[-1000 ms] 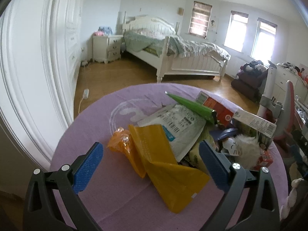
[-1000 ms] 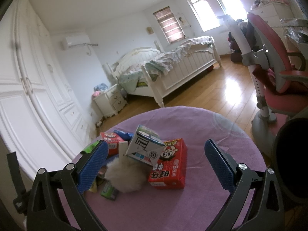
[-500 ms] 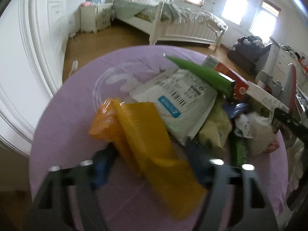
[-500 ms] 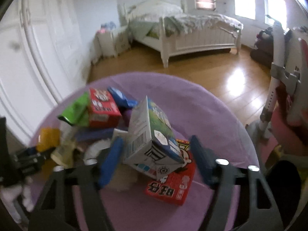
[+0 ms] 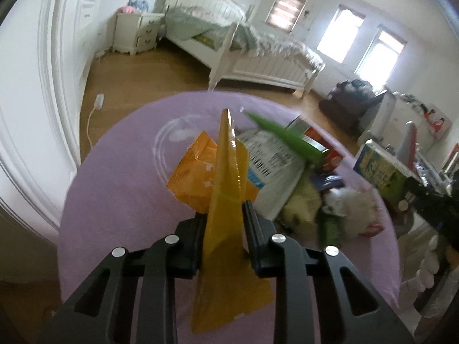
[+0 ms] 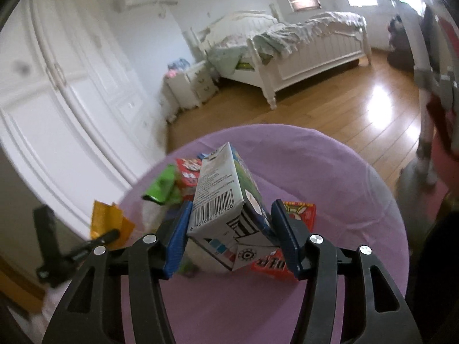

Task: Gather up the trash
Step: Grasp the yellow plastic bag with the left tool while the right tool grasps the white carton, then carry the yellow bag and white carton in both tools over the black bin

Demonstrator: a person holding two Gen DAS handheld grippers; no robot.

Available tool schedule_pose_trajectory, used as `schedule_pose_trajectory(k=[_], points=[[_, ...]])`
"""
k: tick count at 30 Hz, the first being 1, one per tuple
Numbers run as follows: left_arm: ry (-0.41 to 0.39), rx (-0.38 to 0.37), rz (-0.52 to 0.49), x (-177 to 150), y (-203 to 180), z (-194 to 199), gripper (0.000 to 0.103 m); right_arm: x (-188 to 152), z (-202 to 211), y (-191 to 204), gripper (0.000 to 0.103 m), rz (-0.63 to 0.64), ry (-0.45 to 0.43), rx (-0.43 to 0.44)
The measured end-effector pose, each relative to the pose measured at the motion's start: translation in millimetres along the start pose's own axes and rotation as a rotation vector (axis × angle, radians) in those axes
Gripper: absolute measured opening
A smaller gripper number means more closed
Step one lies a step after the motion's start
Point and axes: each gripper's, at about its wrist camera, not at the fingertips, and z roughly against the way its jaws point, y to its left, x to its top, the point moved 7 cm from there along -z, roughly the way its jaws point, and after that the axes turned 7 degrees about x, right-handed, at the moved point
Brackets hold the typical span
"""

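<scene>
Left gripper (image 5: 225,219): jaws closing, clamped on yellow wrapper (image 5: 226,200), upright at 12 o'clock over purple table (image 5: 114,186). Right gripper (image 6: 229,229): jaws closing, pinching carton (image 6: 226,192); red box (image 6: 298,215) at 2 o'clock.

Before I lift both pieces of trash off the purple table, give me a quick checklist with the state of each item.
1. Left gripper on flat yellow plastic wrapper: jaws closing, wrapper between them, ok.
2. Right gripper on grey-white drink carton: pads against both sides, ok.
3. Carton clear of red snack box: cannot tell.
4. Wrapper free of crinkled orange bag: cannot tell.
5. Trash bin in sight: not ok.
</scene>
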Motion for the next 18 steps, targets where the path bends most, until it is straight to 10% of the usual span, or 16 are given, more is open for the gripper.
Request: schedule_pose_trajectory(k=[9,18], points=[[-0.069,-0.148,-0.083,19.0,-73.9,40.6,0.026,2.1,66.5,-30.3,0.056,-0.175,-0.086,0.16],[0.066,-0.252,-0.021,4.8,-100.6,1.1,0.028,-37.8,85.6,-51.9,0.056,-0.216,-0.058,0.159]])
